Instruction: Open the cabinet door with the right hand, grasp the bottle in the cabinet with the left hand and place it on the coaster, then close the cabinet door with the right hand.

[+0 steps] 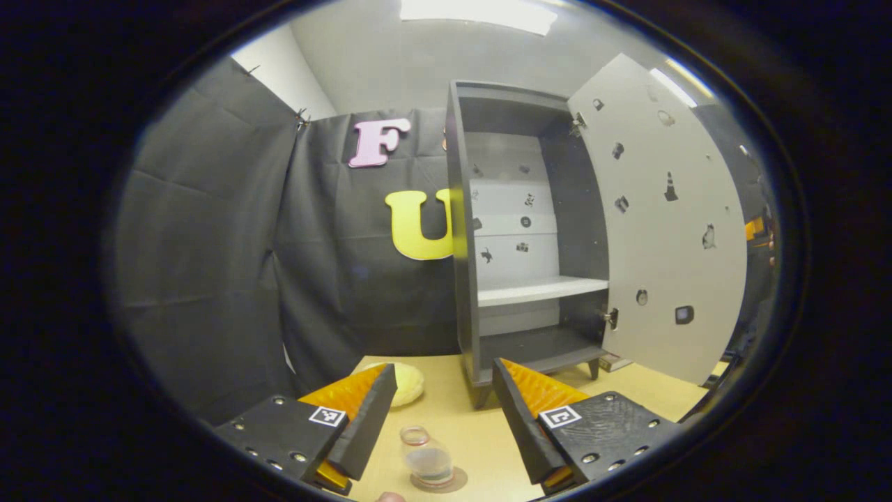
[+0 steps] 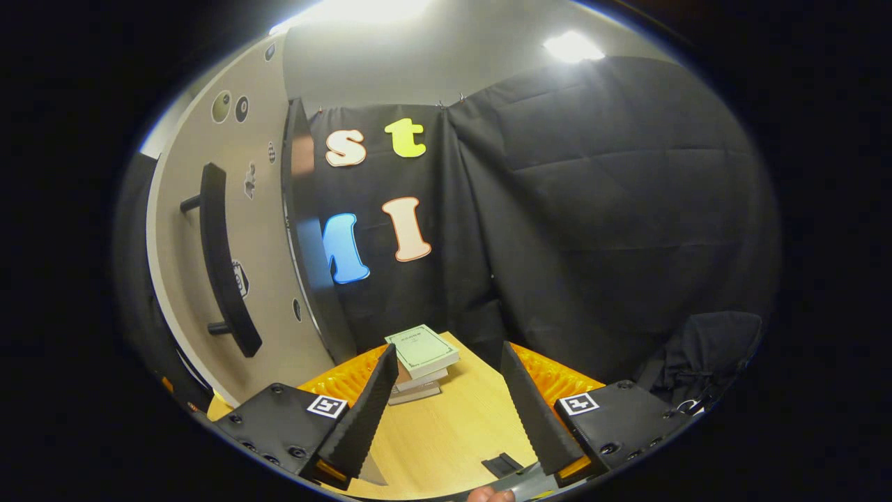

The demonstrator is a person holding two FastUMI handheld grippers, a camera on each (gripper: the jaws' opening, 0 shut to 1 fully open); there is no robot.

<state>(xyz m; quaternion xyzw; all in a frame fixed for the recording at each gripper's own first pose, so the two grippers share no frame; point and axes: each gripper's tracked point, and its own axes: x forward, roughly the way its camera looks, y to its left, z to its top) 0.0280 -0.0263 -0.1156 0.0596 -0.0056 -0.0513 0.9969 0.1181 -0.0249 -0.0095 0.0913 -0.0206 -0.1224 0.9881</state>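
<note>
Left gripper view: grey cabinet (image 1: 519,230) stands upright at the back of the pale wooden surface (image 1: 481,425), its pale door (image 1: 662,223) swung wide open to the right, small dark stickers scattered over the inner face. Inside, a white shelf (image 1: 540,289) sits empty across the middle, dark floor panel below it. A pale yellow round object (image 1: 408,382) lies on the surface left of the cabinet, partly behind one finger. Clear bottle (image 1: 426,457) stands upright on the round brown coaster (image 1: 439,480), near the bottom edge, between the fingers but touching neither. Left gripper (image 1: 442,425) hangs above it with fingers spread well apart, gripping nothing. Right gripper view: outer face of the open door (image 2: 230,244) fills the left side, a long dark bar handle (image 2: 221,258) mounted on it. A short stack of books (image 2: 421,359) lies at the far edge of the surface (image 2: 446,432), green-covered one on top. A small dark flat piece (image 2: 502,464) lies on the surface near the bottom. Right gripper (image 2: 449,411) is off to the right of the handle, apart from it, fingers spread wide and empty.
</note>
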